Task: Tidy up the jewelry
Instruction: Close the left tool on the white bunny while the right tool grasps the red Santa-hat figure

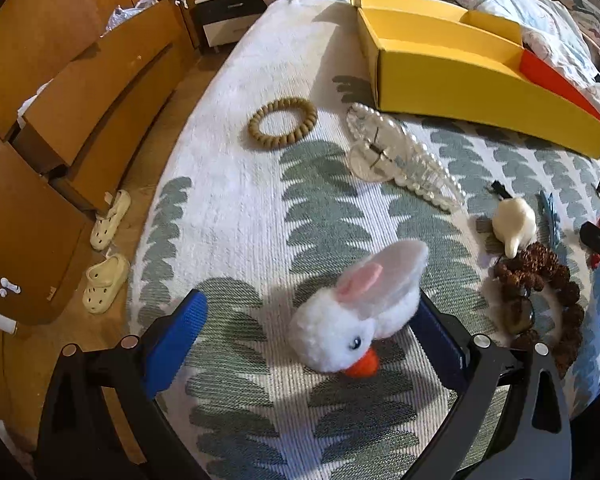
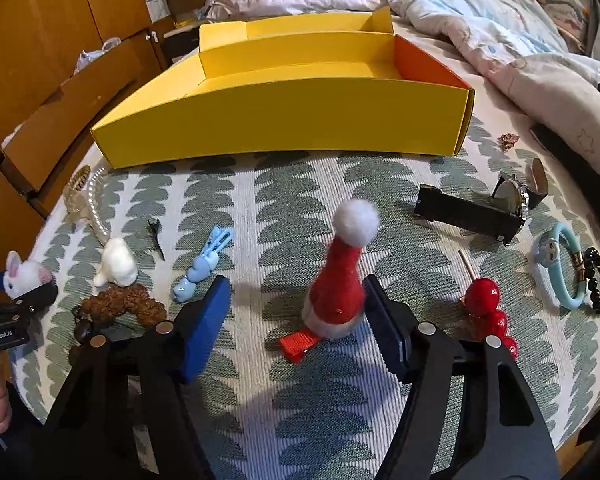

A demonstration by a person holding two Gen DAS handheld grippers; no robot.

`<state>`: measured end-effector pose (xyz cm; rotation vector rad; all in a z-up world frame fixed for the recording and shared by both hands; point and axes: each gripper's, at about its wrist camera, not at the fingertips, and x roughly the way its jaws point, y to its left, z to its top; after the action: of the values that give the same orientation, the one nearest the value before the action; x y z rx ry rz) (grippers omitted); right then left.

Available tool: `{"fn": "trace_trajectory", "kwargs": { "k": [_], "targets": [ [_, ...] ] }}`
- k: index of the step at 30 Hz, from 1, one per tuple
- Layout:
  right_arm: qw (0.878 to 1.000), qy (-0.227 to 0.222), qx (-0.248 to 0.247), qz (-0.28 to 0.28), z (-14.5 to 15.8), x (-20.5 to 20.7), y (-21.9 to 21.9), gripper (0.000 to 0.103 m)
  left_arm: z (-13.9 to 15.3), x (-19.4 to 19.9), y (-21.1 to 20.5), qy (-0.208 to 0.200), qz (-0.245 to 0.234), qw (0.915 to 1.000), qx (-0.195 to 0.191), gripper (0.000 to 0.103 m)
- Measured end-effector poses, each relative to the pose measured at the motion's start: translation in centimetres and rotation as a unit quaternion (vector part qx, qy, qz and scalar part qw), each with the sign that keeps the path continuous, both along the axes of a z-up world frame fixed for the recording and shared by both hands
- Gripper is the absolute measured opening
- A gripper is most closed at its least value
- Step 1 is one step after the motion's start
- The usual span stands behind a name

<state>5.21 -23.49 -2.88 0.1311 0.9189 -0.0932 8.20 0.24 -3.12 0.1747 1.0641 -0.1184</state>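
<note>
Only from the right wrist: Santa-hat hair clip (image 2: 336, 280) between wide-spread right gripper (image 2: 298, 316) fingers, wristwatch (image 2: 496, 204), red bead figure (image 2: 486, 312). Elsewhere, left gripper (image 1: 308, 320) spread wide around bunny clip (image 1: 352, 320), yellow box (image 1: 480, 80) beyond.

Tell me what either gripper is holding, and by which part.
Nothing yet. Left gripper straddles the bunny clip; right gripper straddles the Santa-hat clip; both jaws open.

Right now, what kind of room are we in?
Most likely a bedroom: the jewelry lies on a leaf-patterned bedspread, a rumpled quilt behind the yellow box, a wooden wardrobe and slippers alongside.
</note>
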Motion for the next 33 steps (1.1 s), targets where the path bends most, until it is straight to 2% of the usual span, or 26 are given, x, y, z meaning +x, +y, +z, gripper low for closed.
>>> {"fn": "trace_trajectory", "kwargs": {
  "k": [9,12,16,19,25,31,33],
  "targets": [
    [1.0,0.0,-0.006,0.002,-0.6,0.0,0.0,0.068,-0.4,0.0,-0.2,0.001,-0.002,1.0,-0.002,0.098],
    [1.0,0.0,-0.003,0.002,-0.7,-0.1,-0.3,0.063,-0.5,0.0,-0.3,-0.001,0.0,1.0,-0.001,0.098],
    [1.0,-0.001,0.006,0.001,-0.7,-0.3,-0.9,0.05,-0.4,-0.1,-0.3,-0.005,0.0,1.0,-0.003,0.098],
    [1.0,0.0,0.006,0.0,-0.7,-0.4,-1.0,0.044,-0.3,-0.2,-0.4,-0.01,-0.001,0.9999,-0.001,0.096],
    [1.0,0.0,0.021,-0.002,-0.8,-0.4,-1.7,0.038,-0.1,-0.4,-0.4,-0.012,-0.006,0.9999,-0.007,0.084],
    [1.0,-0.003,0.031,0.001,-0.7,-0.4,-2.0,0.032,0.4,-0.5,-0.1,-0.015,-0.004,0.9997,-0.02,0.061],
    [0.999,-0.004,0.041,0.002,-0.5,-0.5,-2.1,0.03,0.6,-0.6,0.0,-0.018,-0.004,0.9996,-0.02,0.047]
  ]
}}
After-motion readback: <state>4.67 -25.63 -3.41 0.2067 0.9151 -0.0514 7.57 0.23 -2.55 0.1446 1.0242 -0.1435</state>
